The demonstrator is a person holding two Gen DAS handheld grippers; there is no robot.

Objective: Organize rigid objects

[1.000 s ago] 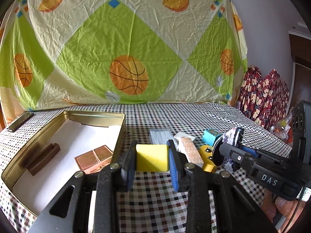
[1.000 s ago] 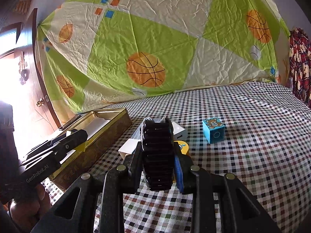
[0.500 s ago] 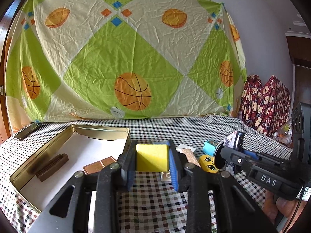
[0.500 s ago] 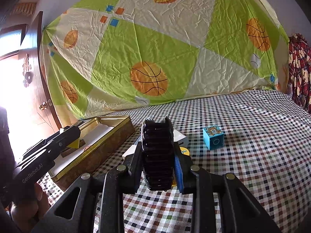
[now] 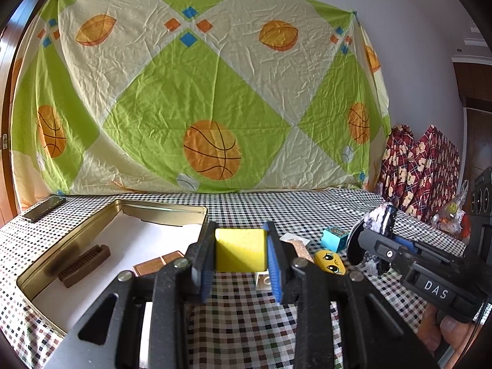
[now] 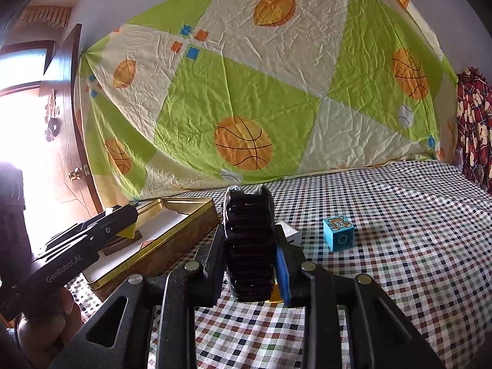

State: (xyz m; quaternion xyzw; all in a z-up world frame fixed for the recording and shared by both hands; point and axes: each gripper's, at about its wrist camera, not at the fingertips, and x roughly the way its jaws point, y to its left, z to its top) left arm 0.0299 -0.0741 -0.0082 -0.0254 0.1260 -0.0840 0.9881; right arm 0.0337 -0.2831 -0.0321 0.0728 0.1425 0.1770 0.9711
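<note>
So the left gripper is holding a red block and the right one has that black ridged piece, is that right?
Not quite. The block held by the left gripper is yellow, not red: the left wrist view shows the yellow block between its fingers. The right gripper does hold the black ridged piece.

Tin at left, loose pieces at right

On the surface [image 5: 252, 332] the tin [image 5: 73, 240] lies left, holding a ridged bar [image 5: 84, 261] and a flat tile [image 5: 156, 264]; right of it lie a face piece [image 5: 329, 262] and, behind that, a bear cube [image 6: 338, 233].
</note>
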